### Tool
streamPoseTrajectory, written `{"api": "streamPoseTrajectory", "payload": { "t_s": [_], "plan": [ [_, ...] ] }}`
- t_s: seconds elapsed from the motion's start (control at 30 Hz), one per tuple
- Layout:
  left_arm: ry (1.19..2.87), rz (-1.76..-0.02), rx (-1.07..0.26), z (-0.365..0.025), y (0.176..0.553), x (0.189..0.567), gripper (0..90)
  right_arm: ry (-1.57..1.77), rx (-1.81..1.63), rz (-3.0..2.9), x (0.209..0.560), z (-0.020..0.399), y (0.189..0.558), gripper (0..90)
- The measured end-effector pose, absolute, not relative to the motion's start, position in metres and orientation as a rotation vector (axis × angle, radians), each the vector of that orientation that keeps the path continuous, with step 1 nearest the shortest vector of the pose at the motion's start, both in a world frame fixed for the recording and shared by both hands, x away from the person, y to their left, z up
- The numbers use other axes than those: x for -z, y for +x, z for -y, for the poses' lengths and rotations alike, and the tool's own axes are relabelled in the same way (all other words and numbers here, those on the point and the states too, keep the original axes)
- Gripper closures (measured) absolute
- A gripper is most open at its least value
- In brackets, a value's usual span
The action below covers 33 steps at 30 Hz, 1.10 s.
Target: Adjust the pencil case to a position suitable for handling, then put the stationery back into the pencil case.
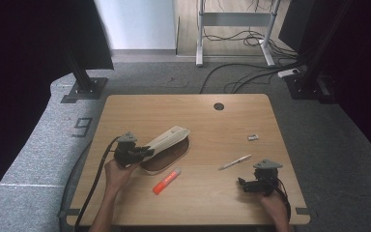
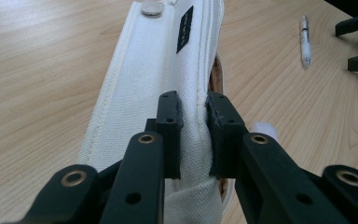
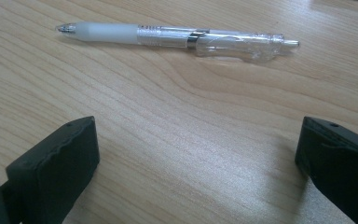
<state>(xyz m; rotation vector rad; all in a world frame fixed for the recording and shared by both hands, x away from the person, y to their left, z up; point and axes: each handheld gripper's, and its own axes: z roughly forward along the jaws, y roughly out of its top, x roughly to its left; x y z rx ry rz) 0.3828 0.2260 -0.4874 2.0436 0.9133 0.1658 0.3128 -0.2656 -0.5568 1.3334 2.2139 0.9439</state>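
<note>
Item: cream canvas pencil pouch with brown lining (image 1: 166, 142), left of table centre, its flap pinched by the left gripper (image 2: 194, 135) (lifted to expose the opening). Right gripper (image 3: 196, 158): jaws wide, empty, facing the clear plastic pen (image 3: 177, 38).

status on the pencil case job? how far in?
Done: the left gripper is shut on the flap of the white pencil case, lifting it open. In hand: the right gripper sits open just short of the pen. Left: pen, orange marker and a small grey item lie loose on the table.
</note>
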Motion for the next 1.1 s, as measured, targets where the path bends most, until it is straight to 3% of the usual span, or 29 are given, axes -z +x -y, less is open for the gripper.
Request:
{"api": "streamPoseTrajectory", "payload": {
  "t_s": [0.43,1.1],
  "plan": [
    [2.038,-0.909,-0.149,-0.226,0.383,0.488,76.0,1.347,-0.956,-2.214,0.549,0.268,0.316,1.2],
    [2.041,-0.902,-0.143,-0.226,0.384,0.488,75.5,1.348,-0.975,-2.220,0.527,0.277,0.342,12.5]
  ]
}}
